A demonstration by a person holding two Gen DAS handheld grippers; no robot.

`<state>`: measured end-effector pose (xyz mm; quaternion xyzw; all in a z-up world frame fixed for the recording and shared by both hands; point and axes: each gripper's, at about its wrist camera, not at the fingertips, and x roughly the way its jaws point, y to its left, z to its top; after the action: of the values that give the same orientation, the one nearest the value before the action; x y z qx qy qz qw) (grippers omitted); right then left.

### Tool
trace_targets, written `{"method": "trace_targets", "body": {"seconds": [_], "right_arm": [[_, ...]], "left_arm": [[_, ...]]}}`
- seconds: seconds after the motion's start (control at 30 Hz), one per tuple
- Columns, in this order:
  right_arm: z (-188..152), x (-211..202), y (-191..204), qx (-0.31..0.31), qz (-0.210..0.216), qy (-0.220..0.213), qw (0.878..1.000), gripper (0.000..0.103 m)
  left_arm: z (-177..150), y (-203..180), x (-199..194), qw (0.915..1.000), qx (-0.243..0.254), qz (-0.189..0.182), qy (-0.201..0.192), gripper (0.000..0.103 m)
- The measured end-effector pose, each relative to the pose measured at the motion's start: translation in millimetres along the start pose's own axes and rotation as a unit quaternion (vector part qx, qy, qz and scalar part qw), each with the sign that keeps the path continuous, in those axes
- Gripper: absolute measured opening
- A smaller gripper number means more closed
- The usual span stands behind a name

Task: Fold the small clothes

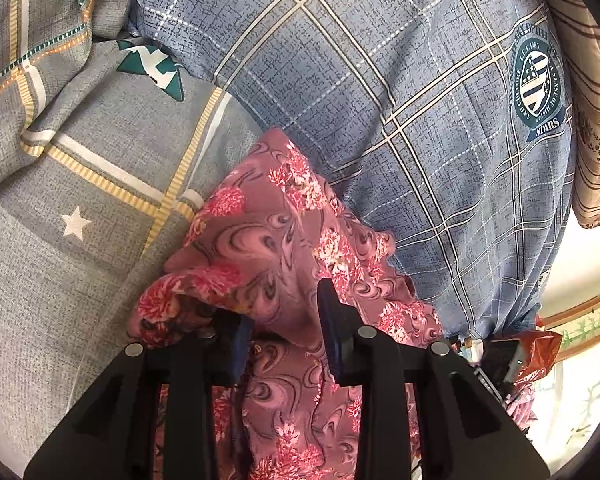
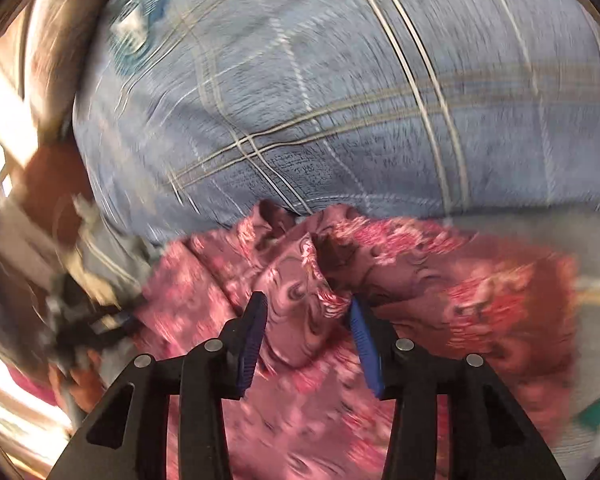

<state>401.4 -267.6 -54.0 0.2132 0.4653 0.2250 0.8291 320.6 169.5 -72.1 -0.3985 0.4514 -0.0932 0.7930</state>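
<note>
A pink floral garment [image 1: 276,236] lies bunched on the grey bedsheet [image 1: 80,272], against a blue checked pillow [image 1: 400,80]. My left gripper [image 1: 280,320] is open, its jaws standing apart with cloth draped between and over the left finger. In the blurred right wrist view the same garment [image 2: 340,280] fills the lower half. My right gripper [image 2: 308,316] is open, its blue pads [image 2: 254,336] standing on either side of a raised fold of the cloth.
The blue pillow [image 2: 320,100] rises right behind the garment. A beige striped cushion [image 1: 592,120] lies at the far right. A second grey checked cloth [image 1: 40,40] is rumpled at the upper left. The bed edge and floor [image 1: 580,380] show at the lower right.
</note>
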Motion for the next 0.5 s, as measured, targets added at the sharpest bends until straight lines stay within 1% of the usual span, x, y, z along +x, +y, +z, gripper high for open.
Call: {"method": "trace_targets", "body": {"seconds": [0.03, 0.07, 0.1, 0.13, 0.2, 0.23, 0.3, 0.37, 0.4, 0.43, 0.5], "right_arm": [[-1, 5, -1, 0.013, 0.005, 0.003, 1.0, 0.022], [-4, 2, -2, 0.031, 0.026, -0.005, 0.999, 0.006], [-7, -4, -1, 0.046, 0.043, -0.023, 0.998, 0.006], [-13, -19, 0, 0.076, 0.075, -0.052, 0.993, 0.006], [-26, -45, 0, 0.127, 0.133, -0.088, 0.979, 0.006], [-33, -58, 1, 0.152, 0.159, -0.106, 0.97, 0.006], [-46, -76, 1, 0.202, 0.204, -0.124, 0.95, 0.006], [-65, -91, 6, 0.26, 0.256, -0.143, 0.92, 0.006], [-70, -94, 9, 0.277, 0.268, -0.147, 0.911, 0.01], [-76, -96, 12, 0.305, 0.277, -0.149, 0.899, 0.01], [-78, -96, 8, 0.341, 0.275, -0.152, 0.886, 0.011]], "left_arm": [[0, 0, 0, 1.0, 0.001, -0.002, -0.003, 0.027], [0, -1, 0, 1.0, 0.002, -0.001, -0.005, 0.027], [0, -2, -1, 1.0, 0.003, 0.0, -0.009, 0.027], [0, -3, -2, 0.9999, 0.005, -0.002, -0.012, 0.027], [0, -4, -2, 0.9999, 0.004, -0.008, -0.011, 0.027], [-1, -5, -2, 0.9998, 0.003, -0.014, -0.009, 0.027], [-2, -9, -2, 0.9998, 0.007, -0.018, -0.006, 0.027], [-5, -13, -1, 0.9997, 0.012, -0.022, -0.002, 0.027], [-6, -15, -1, 0.9997, 0.014, -0.021, -0.002, 0.027], [-6, -16, -2, 0.9997, 0.015, -0.02, -0.002, 0.027], [-6, -14, -1, 0.9997, 0.012, -0.02, -0.001, 0.027]]}}
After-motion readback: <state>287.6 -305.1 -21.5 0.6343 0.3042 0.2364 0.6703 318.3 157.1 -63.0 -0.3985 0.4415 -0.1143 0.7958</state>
